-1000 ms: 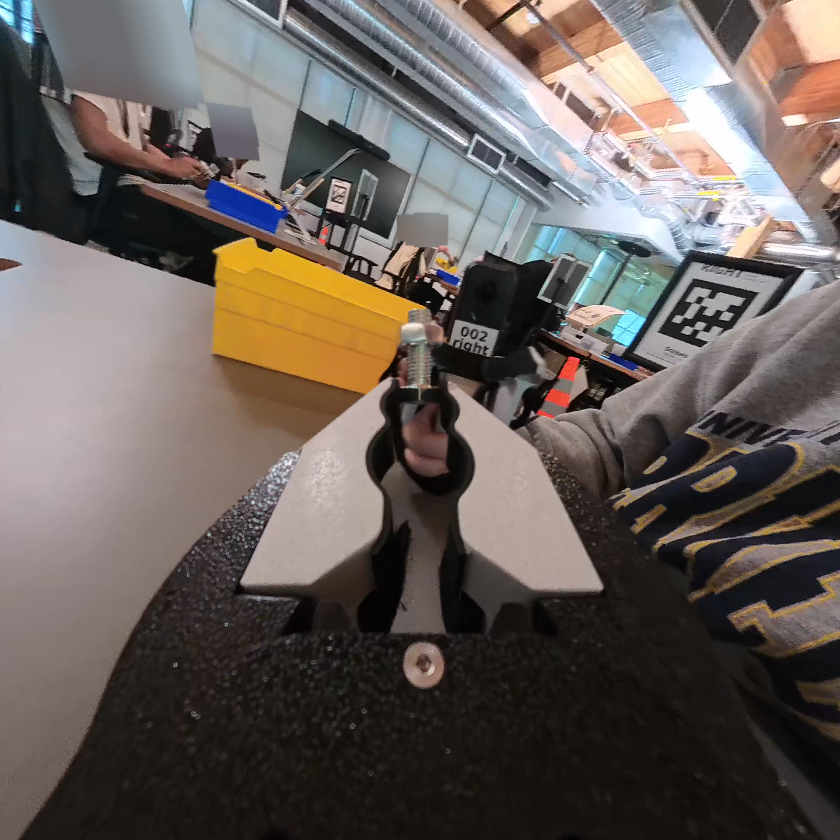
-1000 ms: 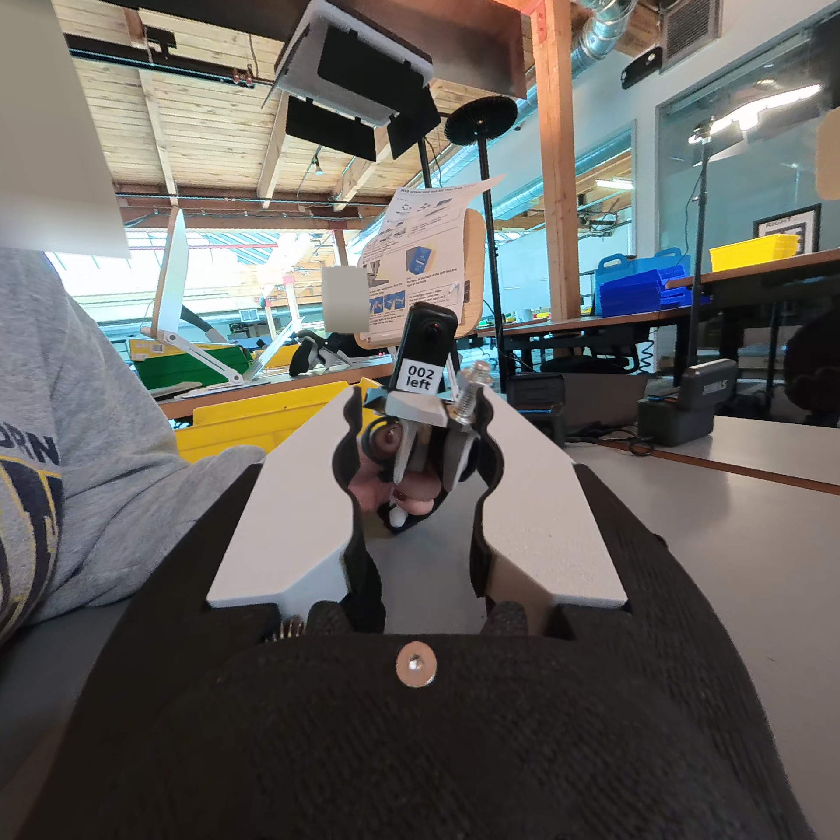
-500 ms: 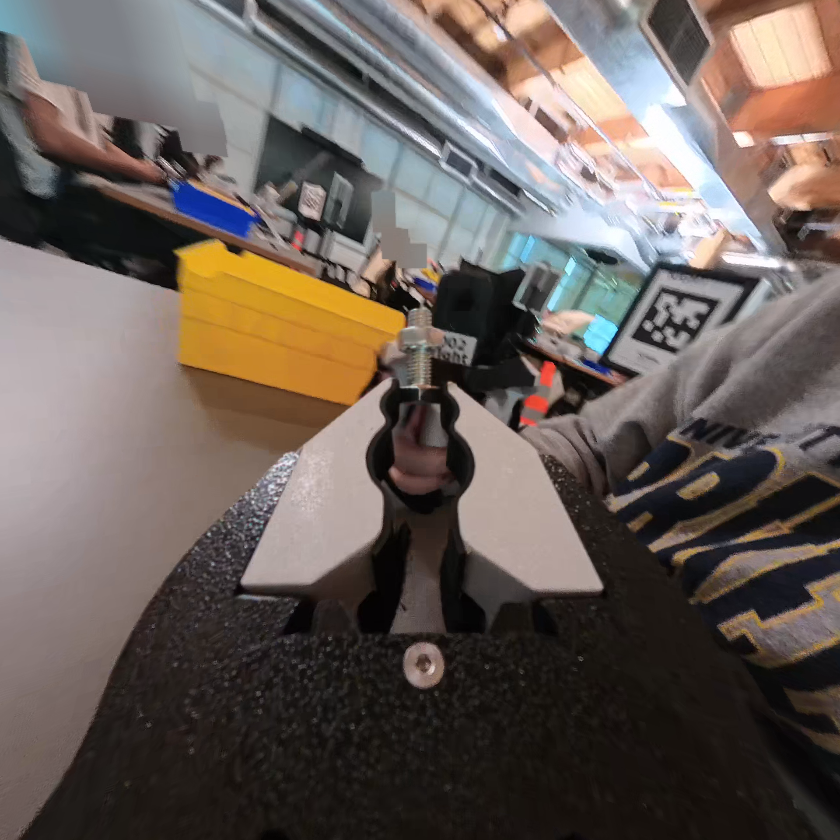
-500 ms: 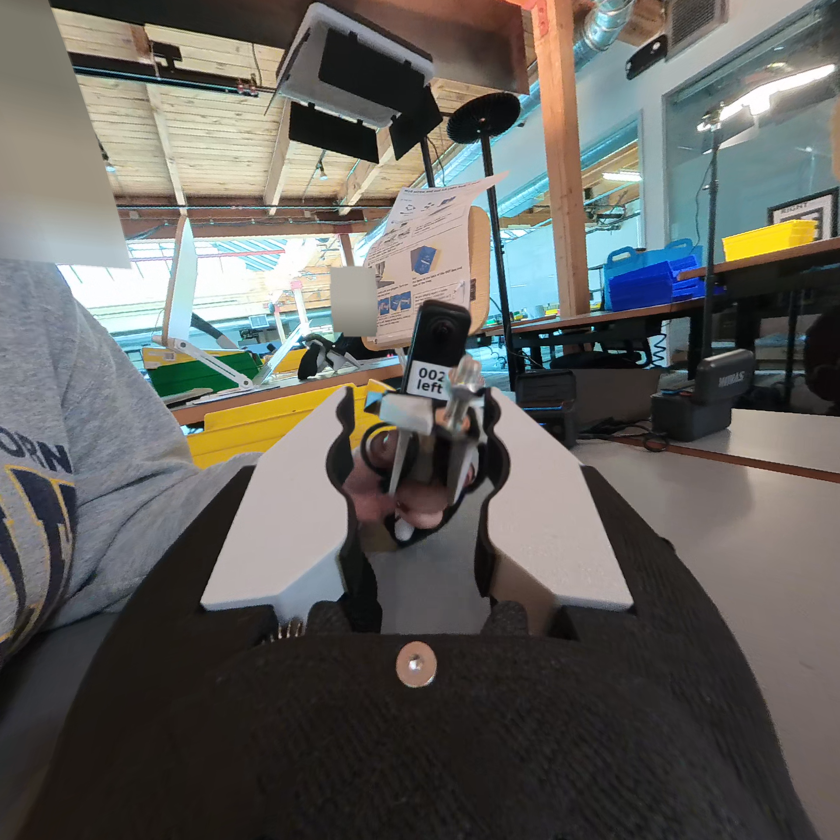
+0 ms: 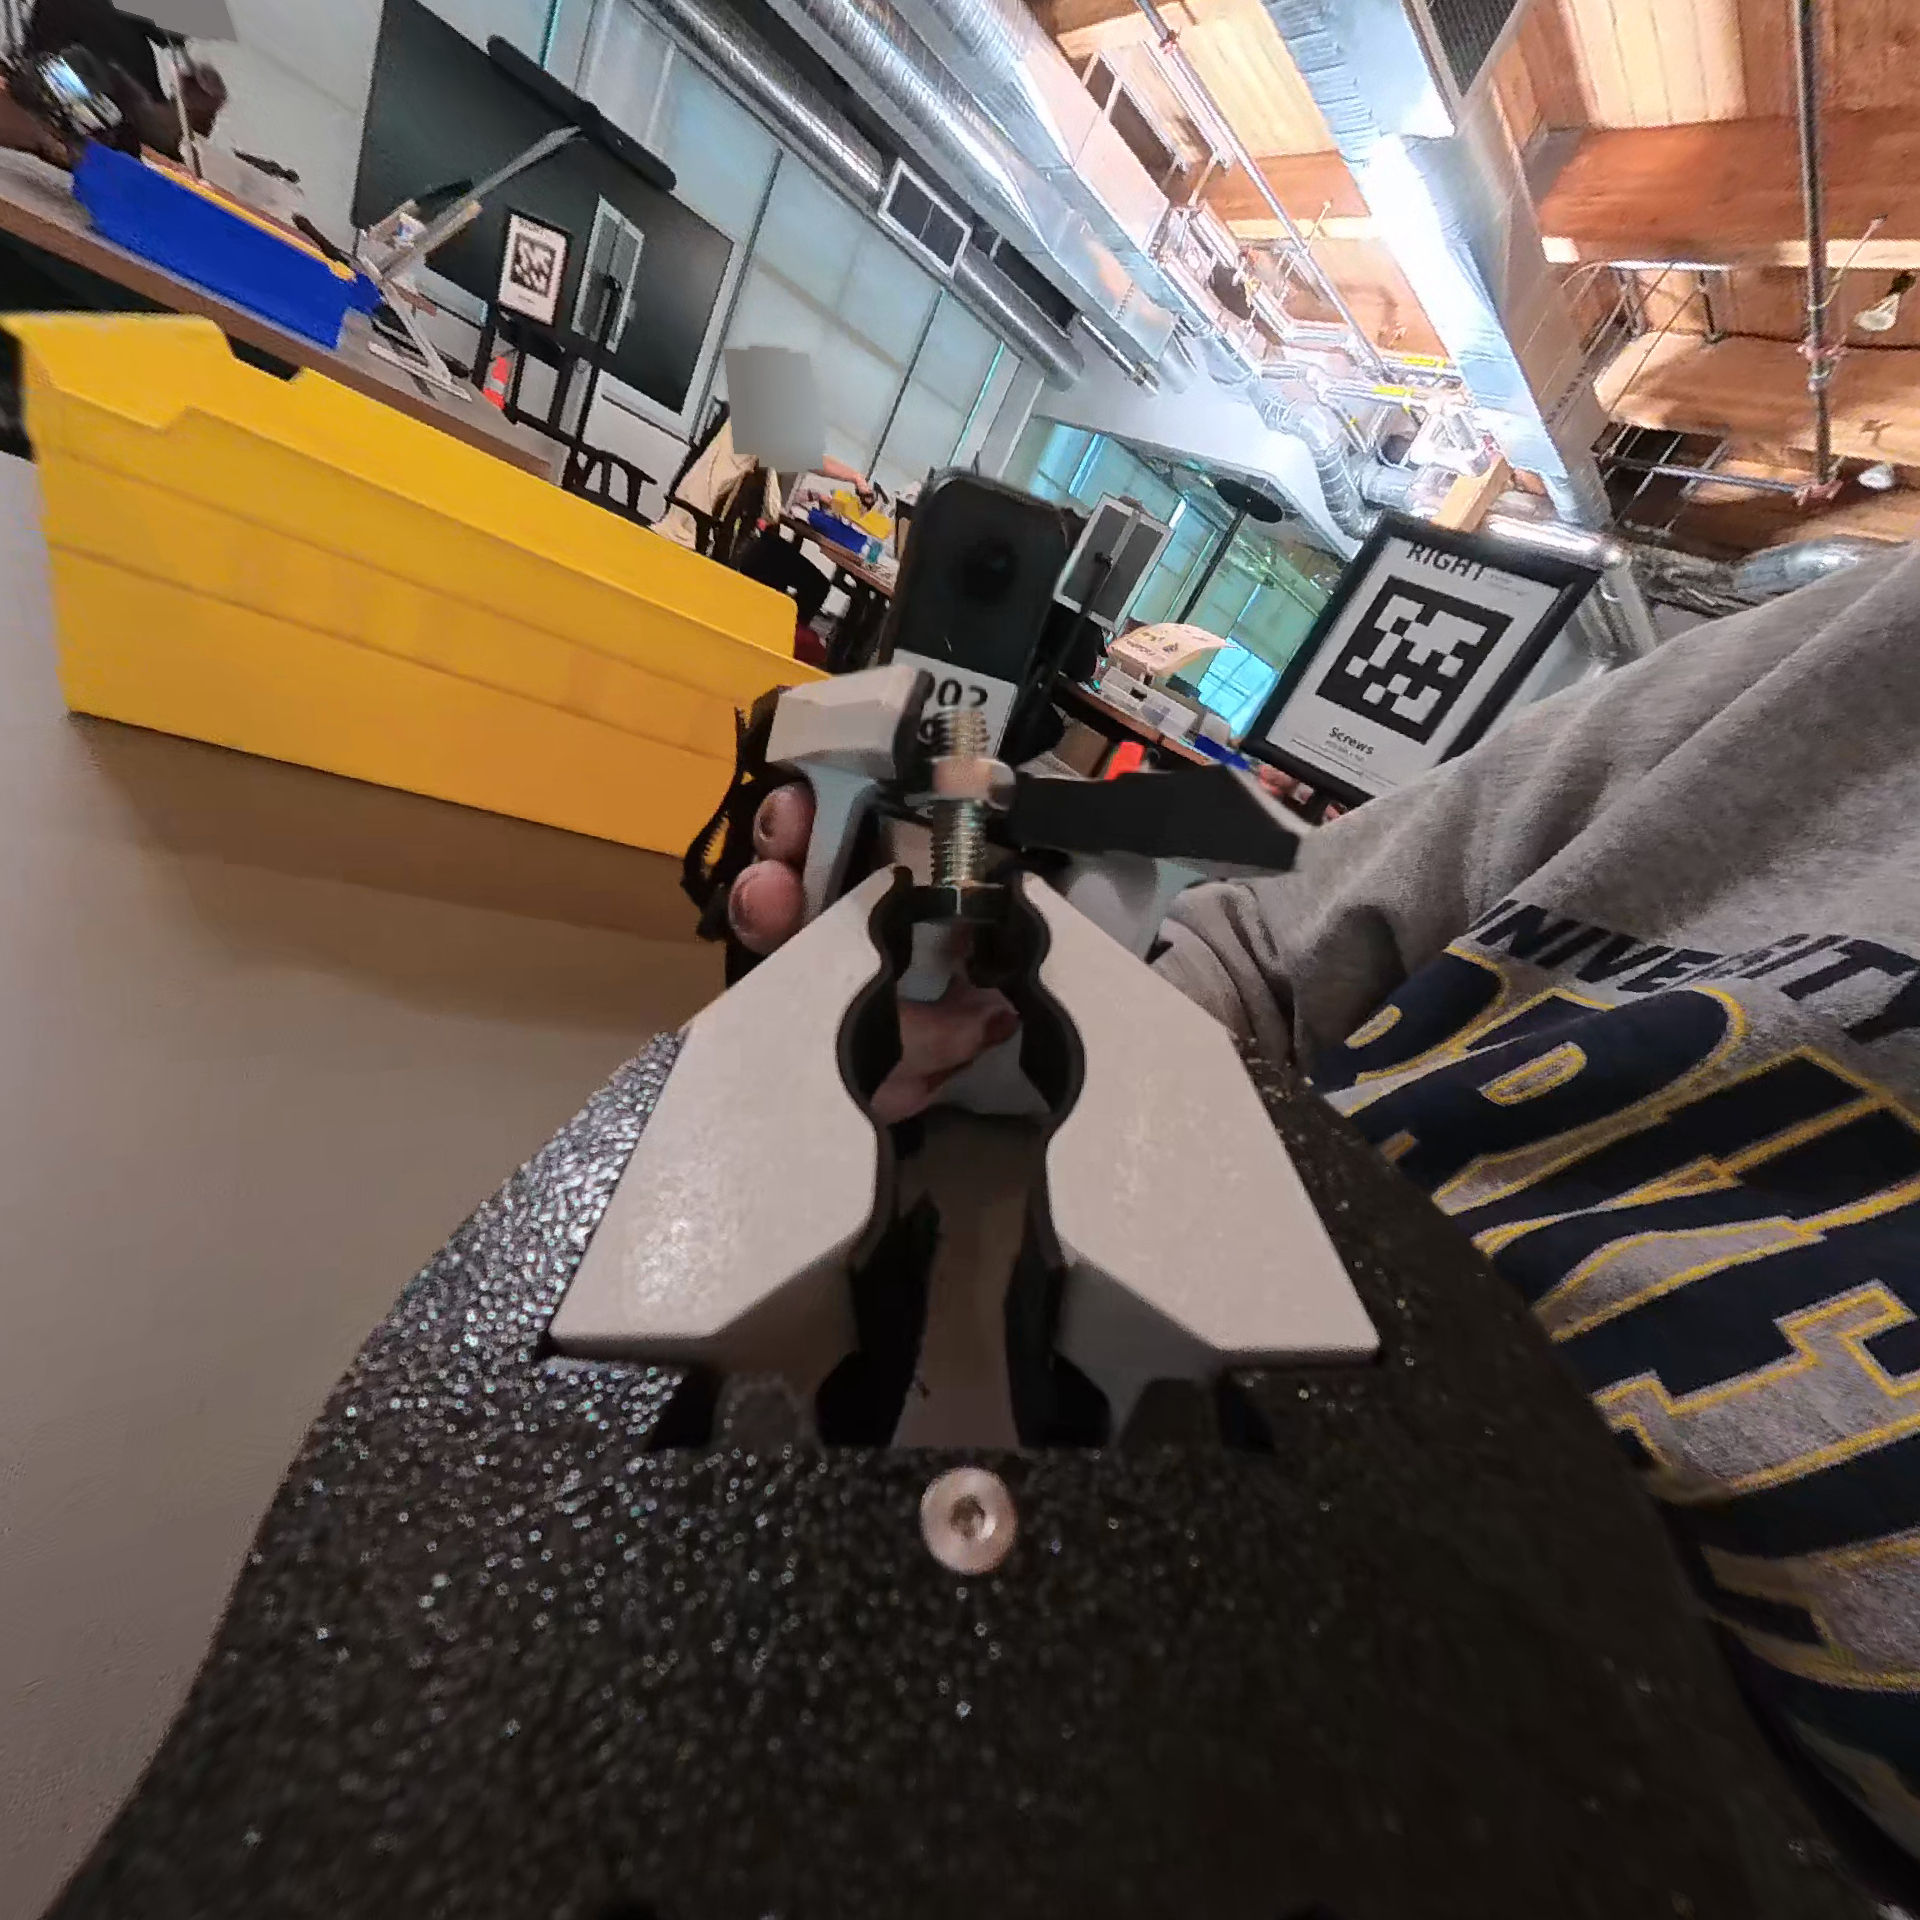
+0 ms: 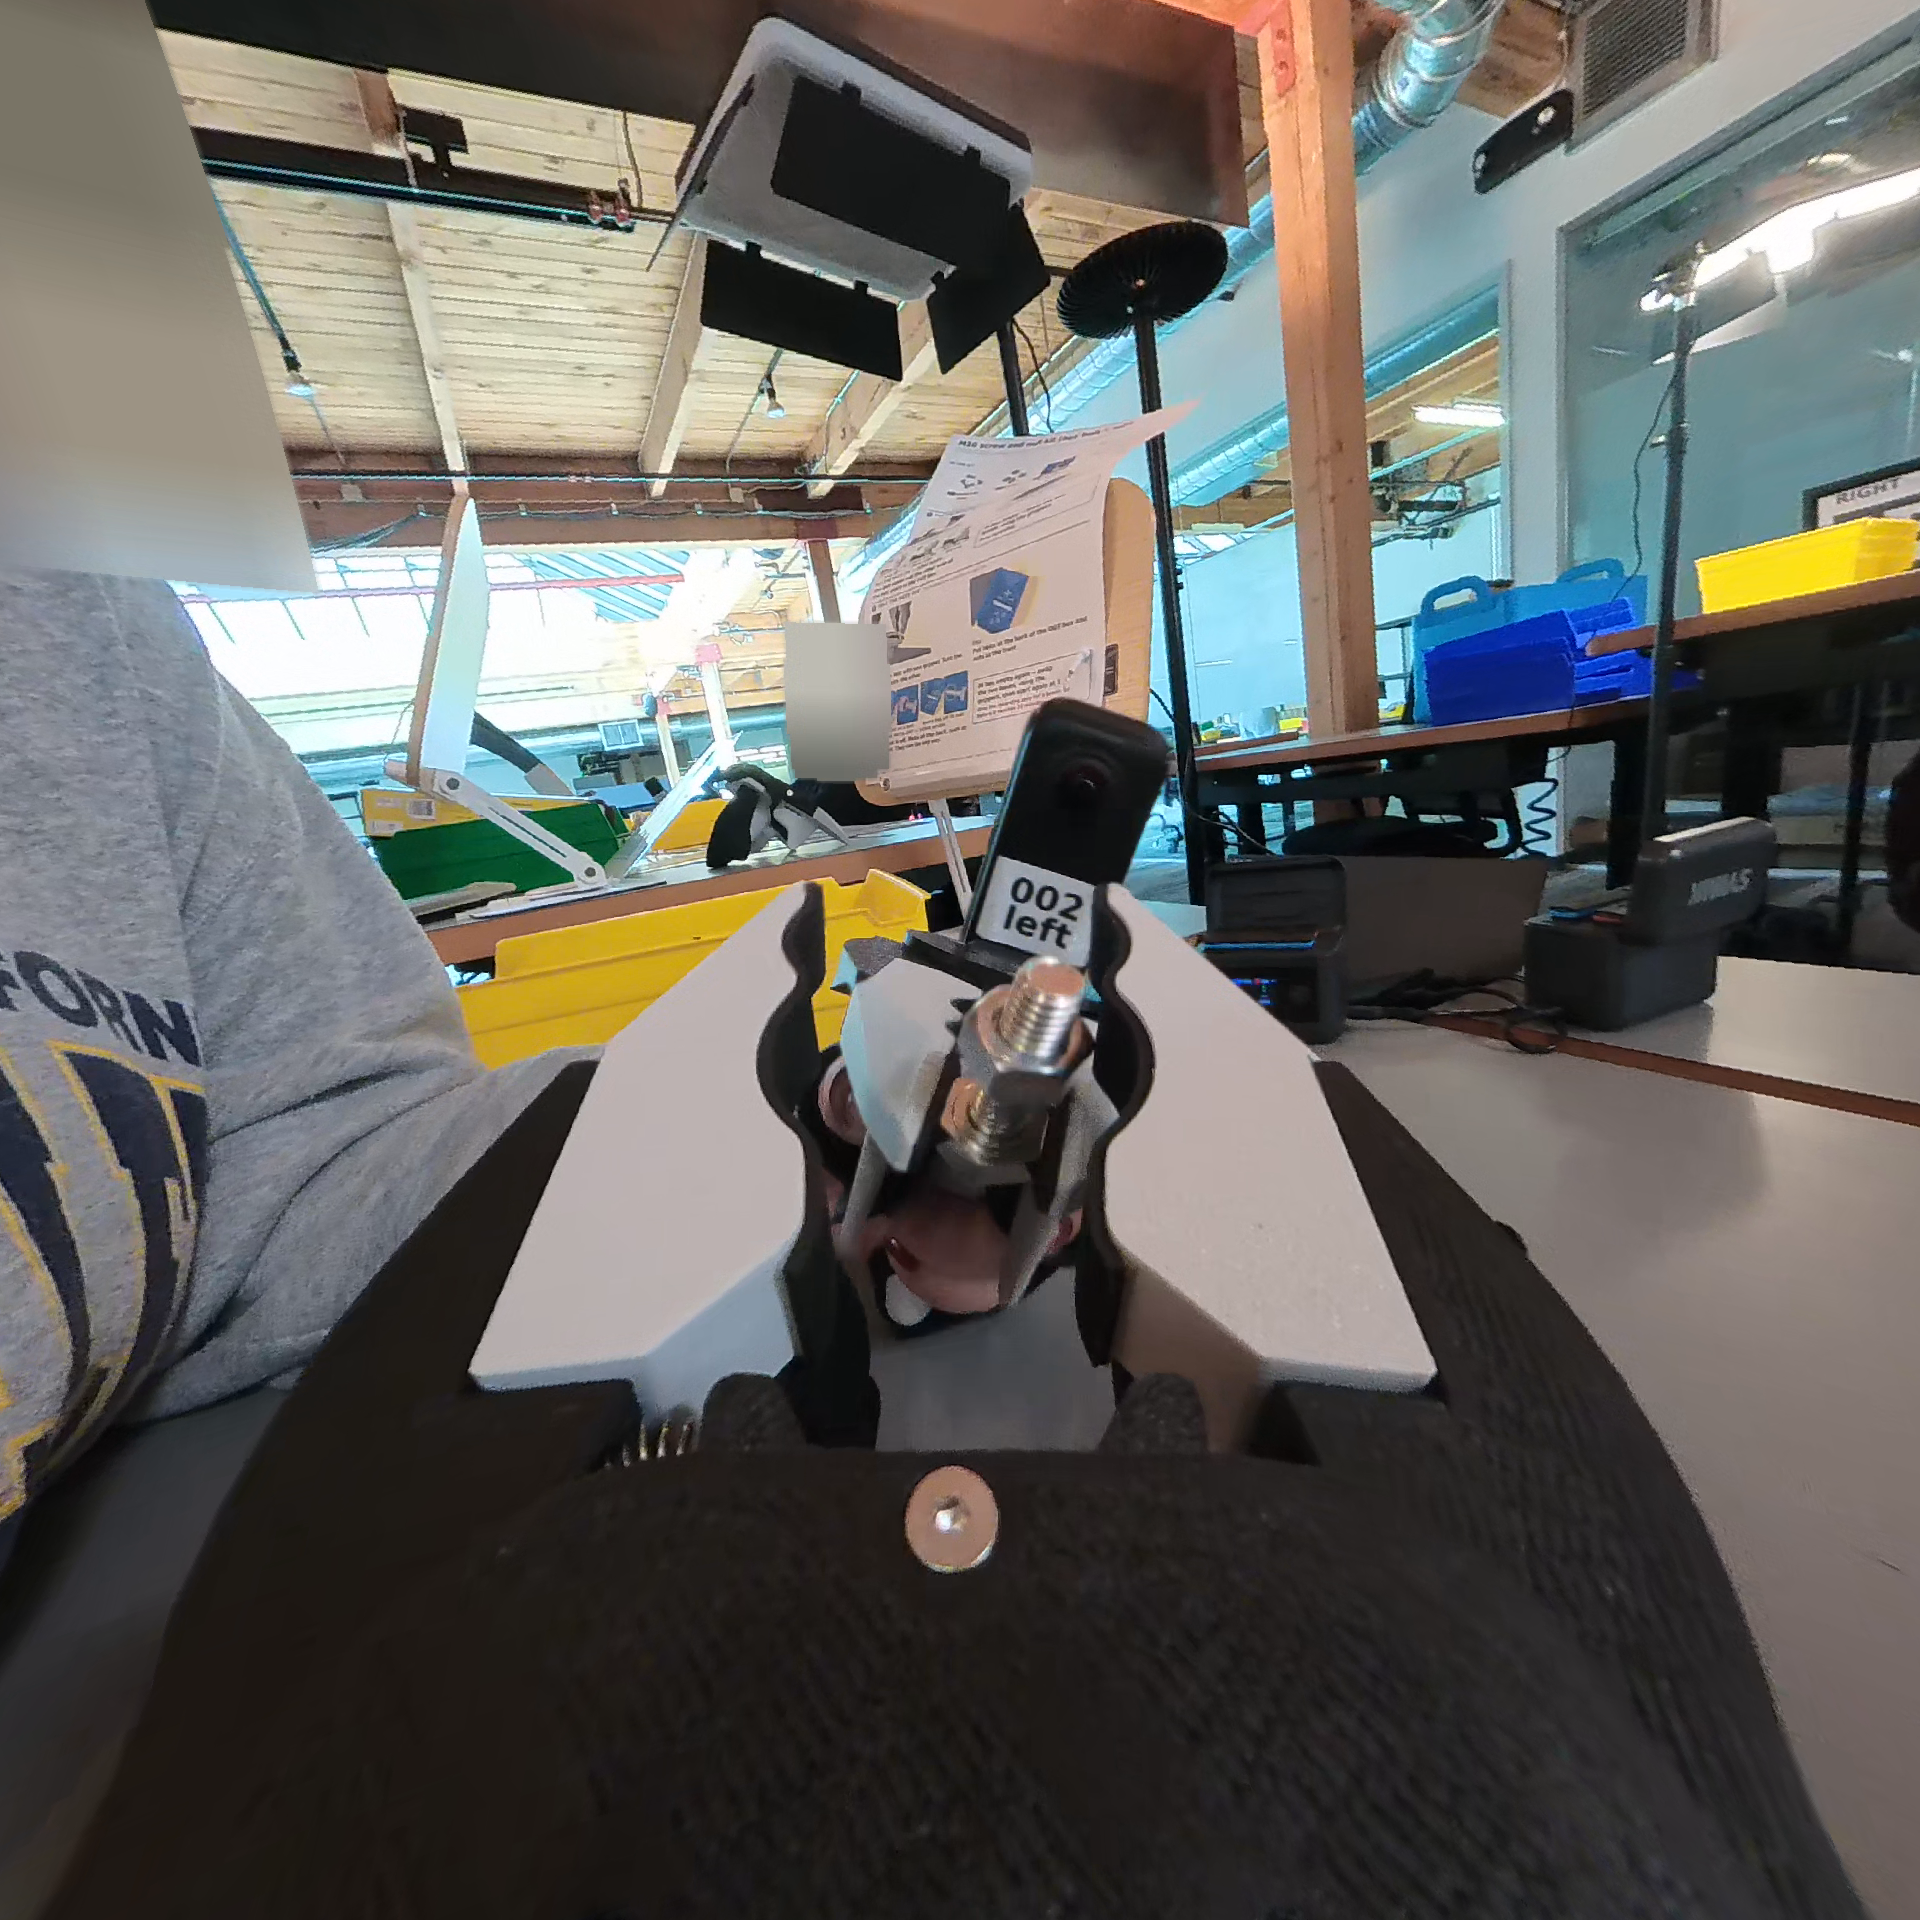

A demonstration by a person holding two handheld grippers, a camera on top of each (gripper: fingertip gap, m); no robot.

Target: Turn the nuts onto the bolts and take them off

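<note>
My left gripper (image 5: pixel 956 894) is shut on the head of a steel bolt (image 5: pixel 961 831) and holds it upright above the table. A hex nut (image 5: pixel 971 777) sits partway down the thread. My right gripper (image 6: pixel 956 914) is open, and its fingers (image 6: pixel 665 1122) stand on either side of the nut (image 6: pixel 1023 1060) and the bolt (image 6: pixel 1044 1003), with a gap to the left finger. In the left wrist view the right gripper's grey finger (image 5: pixel 842 727) stands just left of the nut. A hand shows behind both jaws.
A yellow bin (image 5: pixel 364 623) stands on the tan table (image 5: pixel 260 1039) to the left; it also shows in the right wrist view (image 6: pixel 623 966). A grey sweatshirt sleeve (image 5: pixel 1558 831) fills the right. Black devices (image 6: pixel 1652 925) and an instruction sheet on a stand (image 6: pixel 997 623) are farther back. One gripper's finger ends stand about 6 cm off the other's.
The two grippers have come together. The bolt and nut, farther off before, now sit between my right gripper's open fingers. My left gripper stays shut on the bolt.
</note>
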